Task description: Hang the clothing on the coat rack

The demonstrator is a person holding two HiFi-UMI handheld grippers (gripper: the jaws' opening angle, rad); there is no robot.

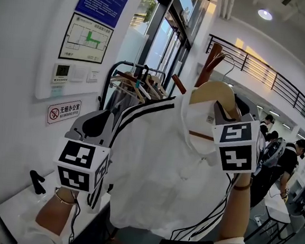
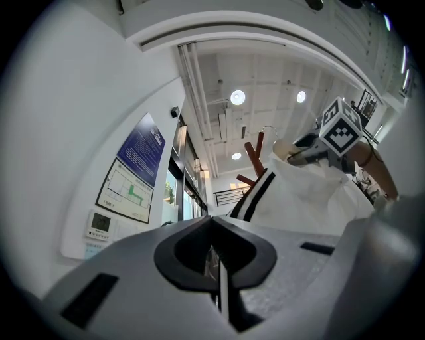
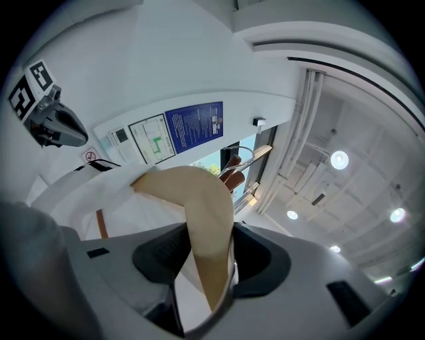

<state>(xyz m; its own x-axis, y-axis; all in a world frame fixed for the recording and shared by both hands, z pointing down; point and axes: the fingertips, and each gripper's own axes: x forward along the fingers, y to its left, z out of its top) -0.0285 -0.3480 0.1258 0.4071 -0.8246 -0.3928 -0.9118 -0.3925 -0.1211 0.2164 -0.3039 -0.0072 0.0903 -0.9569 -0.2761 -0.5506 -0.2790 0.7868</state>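
Right gripper (image 1: 219,113) clamps hanger (image 3: 199,216) inside white shirt (image 1: 159,167); left gripper (image 1: 102,122) pinches sleeve (image 1: 137,112).

White counter (image 1: 17,208) seen lower left, small black object (image 1: 37,182) stood on it. Wooden hangers (image 1: 137,86) hung on metal rail (image 1: 107,85).

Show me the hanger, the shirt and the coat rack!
hanger (image 3: 199,212), right gripper view, on its tan wooden arm.
shirt (image 1: 164,173), head view, on its white front.
coat rack (image 1: 210,60), head view, on a brown peg up top.
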